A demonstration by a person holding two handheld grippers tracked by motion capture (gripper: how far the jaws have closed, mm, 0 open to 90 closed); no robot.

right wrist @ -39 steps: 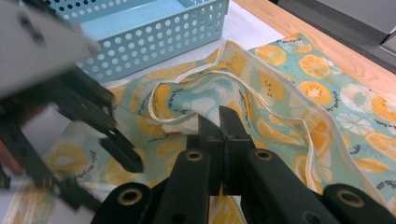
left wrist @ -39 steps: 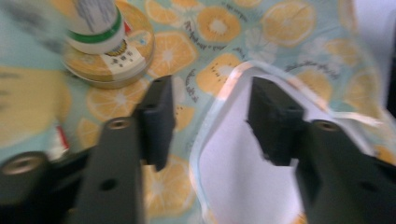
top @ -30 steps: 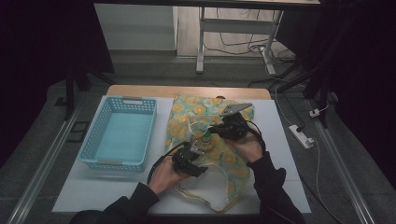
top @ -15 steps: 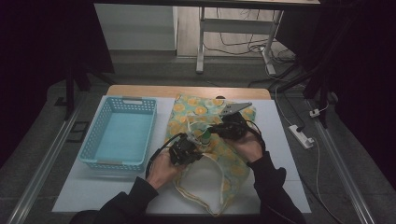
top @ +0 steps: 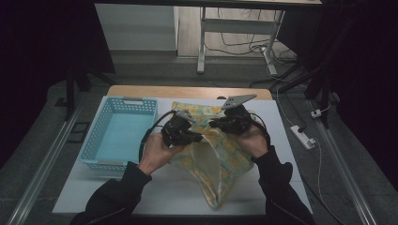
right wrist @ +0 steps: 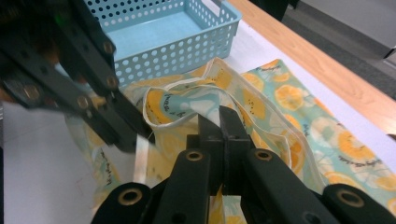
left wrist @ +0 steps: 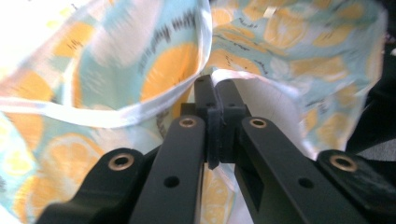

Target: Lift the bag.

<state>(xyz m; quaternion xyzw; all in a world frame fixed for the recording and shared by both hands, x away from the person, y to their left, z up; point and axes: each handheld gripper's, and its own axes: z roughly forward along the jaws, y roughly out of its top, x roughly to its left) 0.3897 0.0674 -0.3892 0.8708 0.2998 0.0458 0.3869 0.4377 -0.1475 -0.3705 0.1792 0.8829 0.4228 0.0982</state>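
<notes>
A cloth (top: 225, 159) printed with yellow citrus slices on pale blue, trimmed in white, lies on the white table (top: 164, 187) with its middle pulled up. My left gripper (top: 195, 137) is shut on the cloth's white hem (left wrist: 140, 116), and the printed cloth (left wrist: 289, 42) drapes around its jaws. My right gripper (top: 213, 124) is shut on another part of the cloth (right wrist: 299, 112), just right of the left one. The right gripper (right wrist: 219, 114) pinches a fold between closed jaws, and the left gripper (right wrist: 135, 140) holds the trim close beside it.
A light blue perforated basket (top: 119, 136) stands empty on the table's left side, also in the right gripper view (right wrist: 173, 32). A wooden strip (top: 187, 92) runs along the table's far edge. A power strip (top: 302, 137) lies on the floor at the right.
My left hand has risen and moved away from the table's front toward the right gripper, lifting the cloth's edge with it. The right gripper has lifted slightly.
</notes>
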